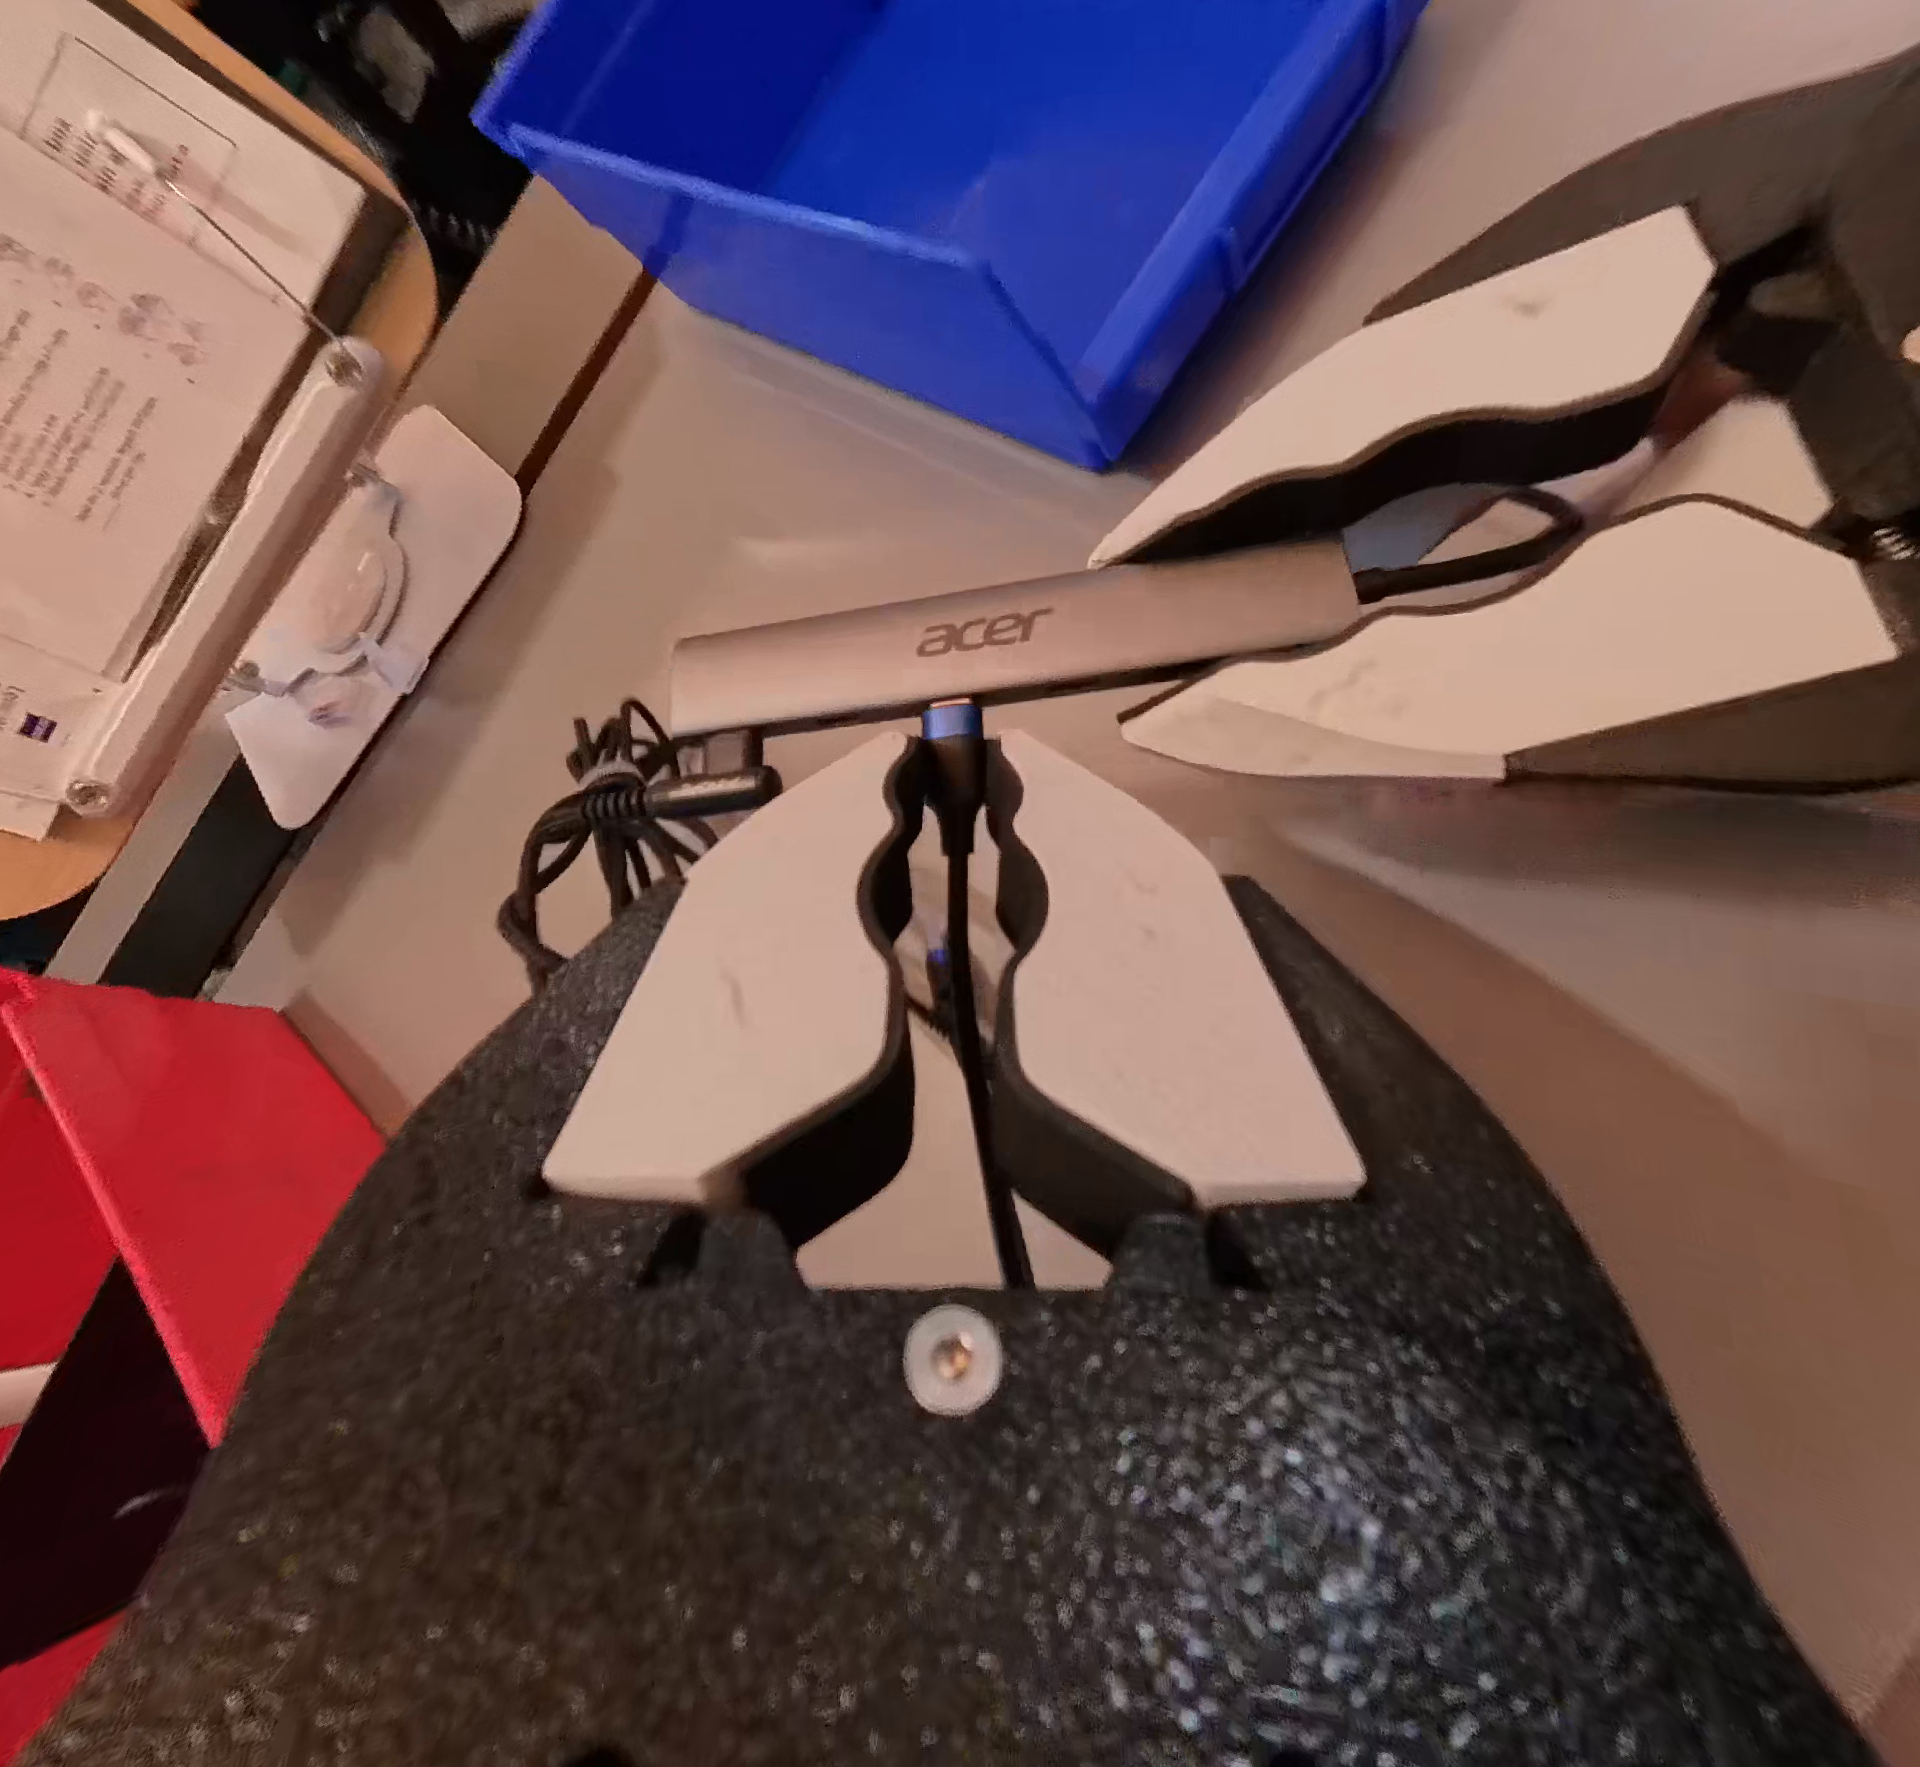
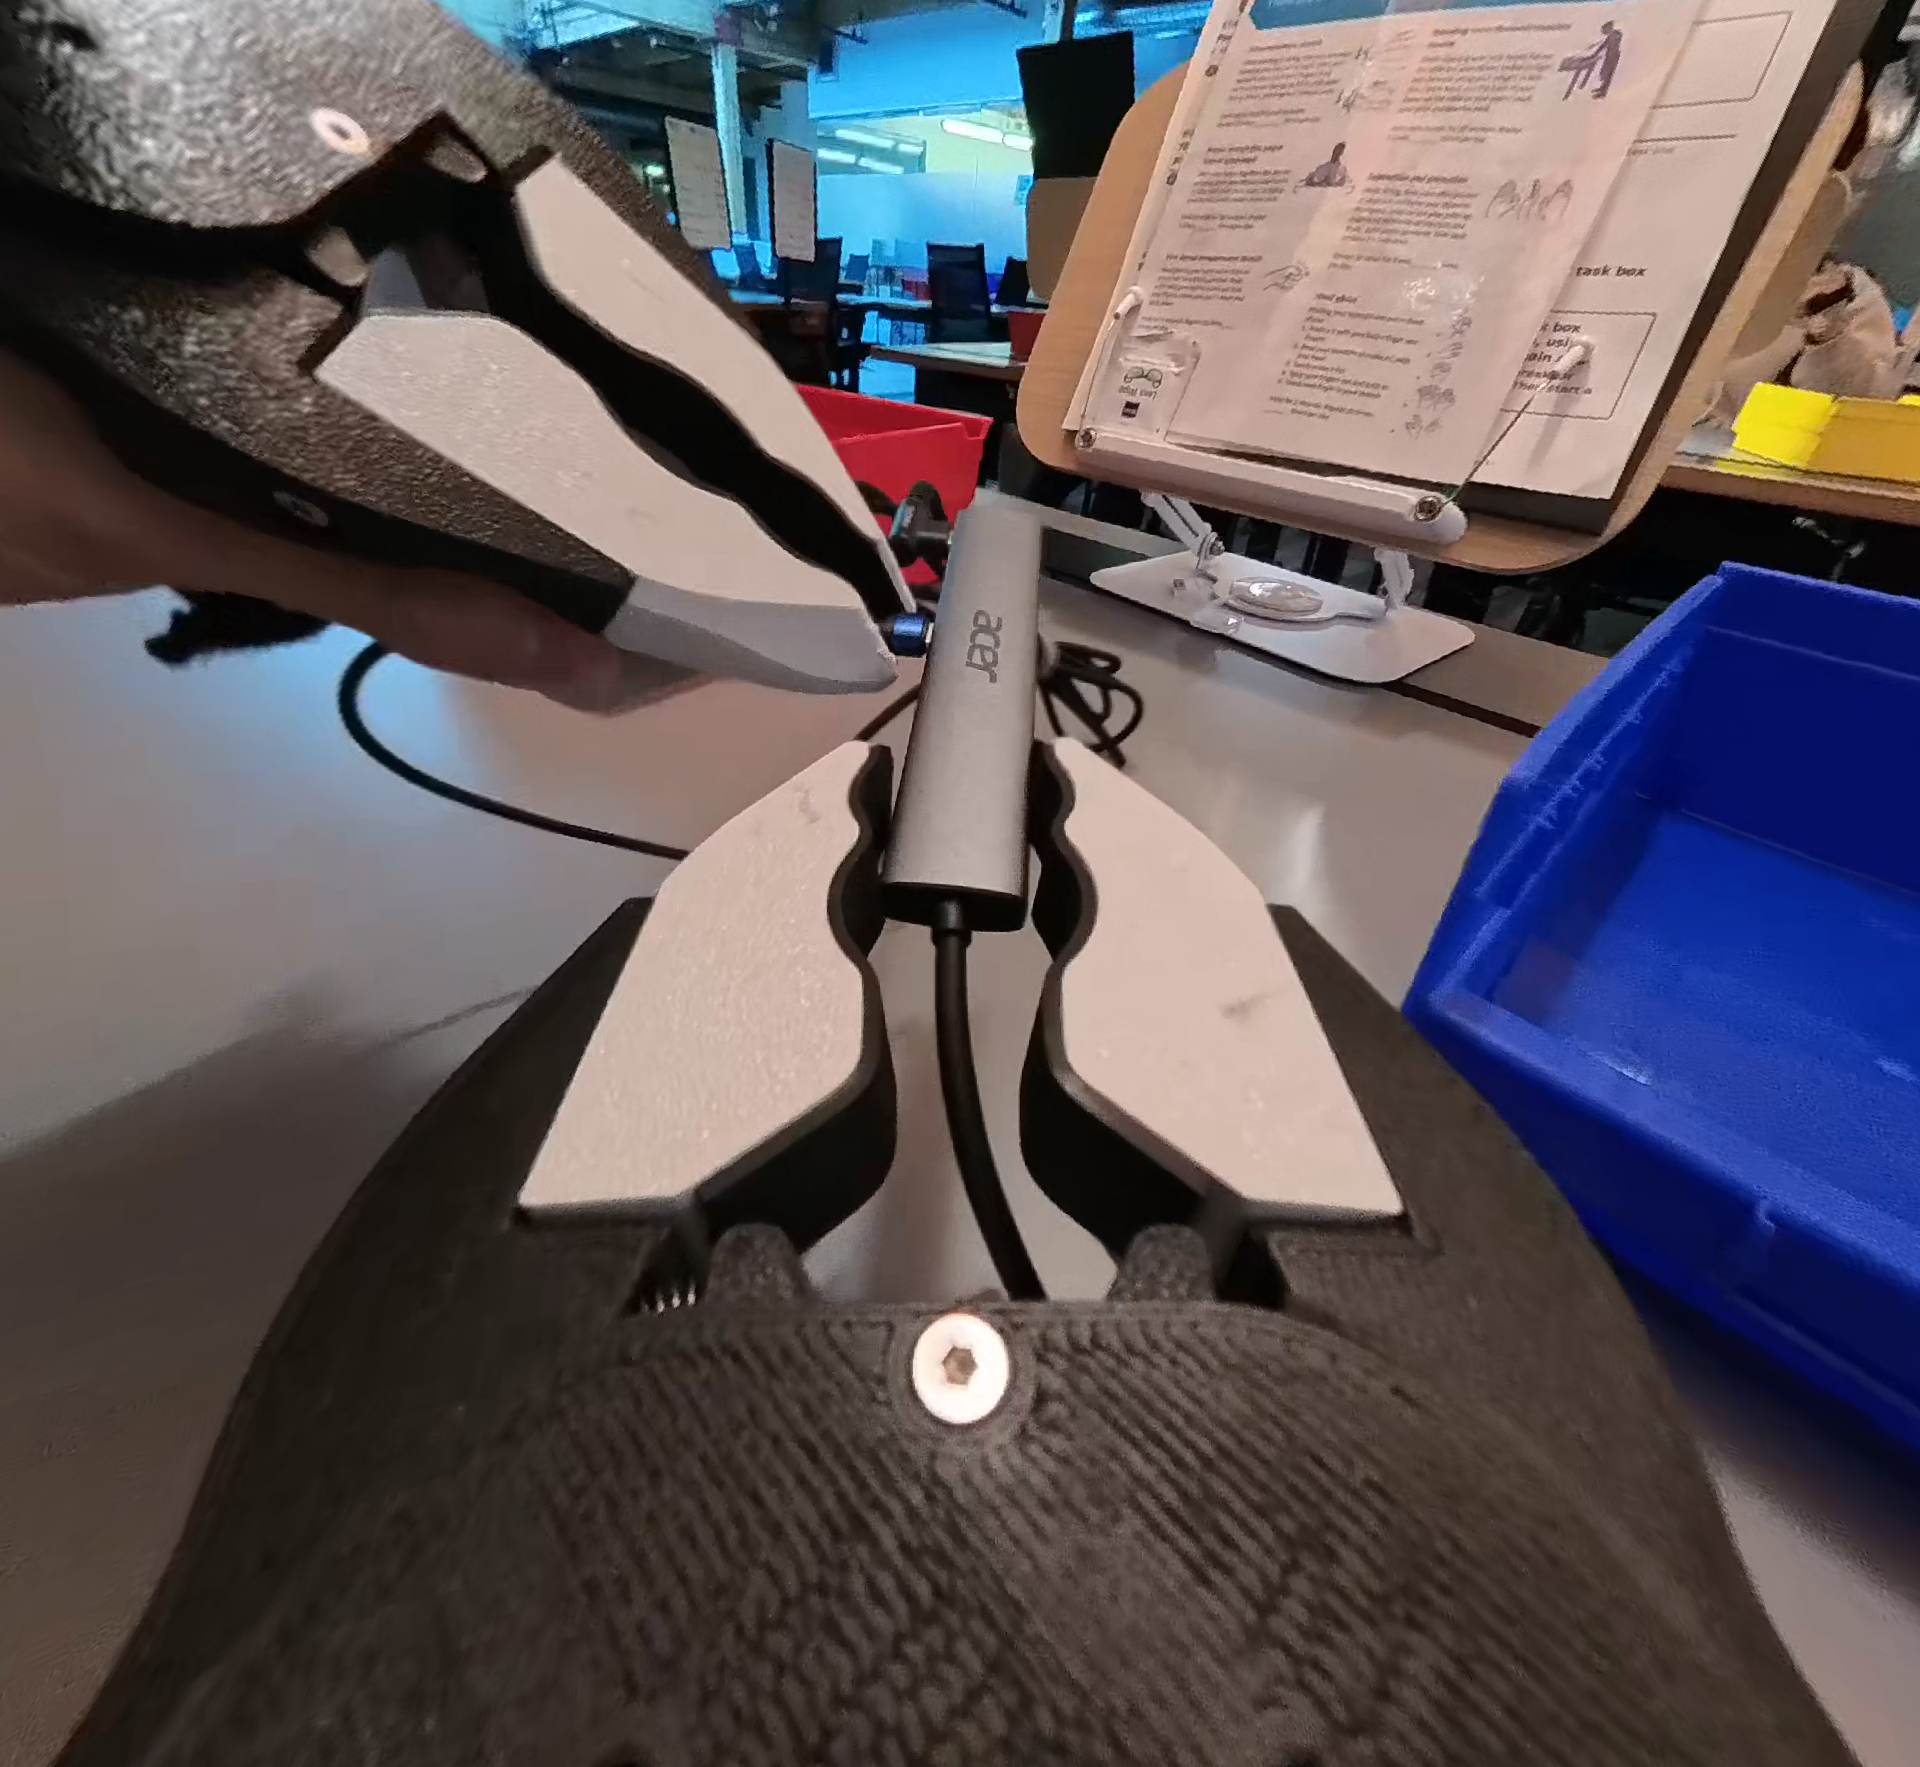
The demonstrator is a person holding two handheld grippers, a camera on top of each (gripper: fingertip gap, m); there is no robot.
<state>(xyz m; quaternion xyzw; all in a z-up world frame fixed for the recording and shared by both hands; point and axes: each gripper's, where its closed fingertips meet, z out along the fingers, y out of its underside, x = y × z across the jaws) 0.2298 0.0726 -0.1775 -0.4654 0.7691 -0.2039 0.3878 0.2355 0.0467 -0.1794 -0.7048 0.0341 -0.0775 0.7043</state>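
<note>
My right gripper (image 2: pixel 961 751) is shut on one end of a grey hub bar (image 2: pixel 971 678) and holds it above the table. The hub's own black lead (image 2: pixel 961 1042) runs back between the fingers. My left gripper (image 1: pixel 948 756) is shut on a black cable with a blue metal plug (image 1: pixel 945 715). The plug's tip meets the long side of the hub (image 1: pixel 987 637); I cannot tell how deep it sits. In the right wrist view the left gripper (image 2: pixel 896 631) comes in from the left. A second black braided plug (image 1: pixel 717 772) sits at the hub's far end.
An open blue bin (image 1: pixel 987 107) stands on the grey table (image 2: pixel 260 834) just beyond the hub, also in the right wrist view (image 2: pixel 1714 938). A document stand with papers (image 2: pixel 1403 211) stands behind. A red bin (image 1: pixel 156 1146) is to the left. Loose cable (image 2: pixel 416 761) lies on the table.
</note>
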